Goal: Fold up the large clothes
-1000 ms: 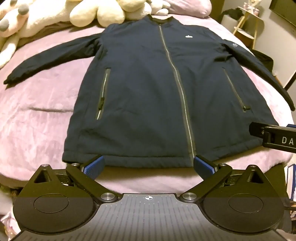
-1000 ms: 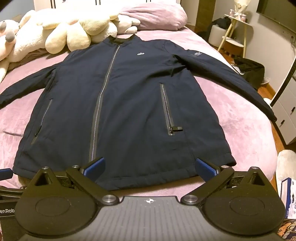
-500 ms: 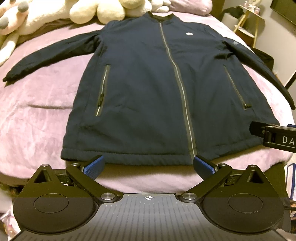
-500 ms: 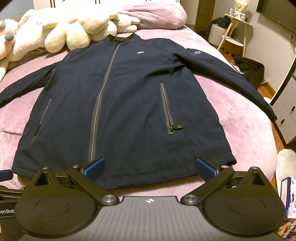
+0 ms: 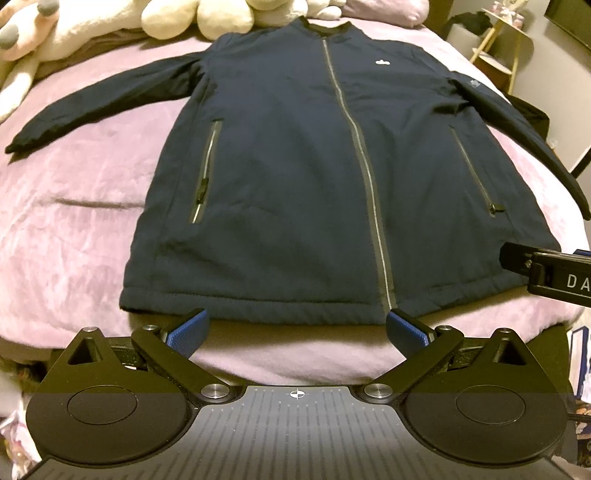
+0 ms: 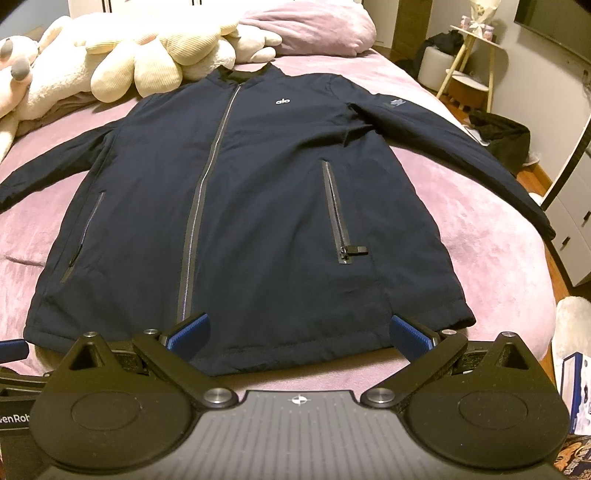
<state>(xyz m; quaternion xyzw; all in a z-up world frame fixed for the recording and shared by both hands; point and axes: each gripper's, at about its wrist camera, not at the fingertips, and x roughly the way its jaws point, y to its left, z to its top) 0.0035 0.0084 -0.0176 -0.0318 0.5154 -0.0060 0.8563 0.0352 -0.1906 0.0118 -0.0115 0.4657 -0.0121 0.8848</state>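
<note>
**Jacket laid flat, both grippers open at the hem**

Markings: the jacket carries a white "alo" logo on the chest. A sleeve patch is unreadable.

Position: the navy jacket lies zipped and face-up on the pink bedspread, sleeves spread, directly ahead of both grippers.

Left gripper: jaws wide apart, empty, just short of the hem.

Right gripper: jaws wide apart, empty, tips over the hem.

Beyond the collar: plush toys and a pillow.
</note>
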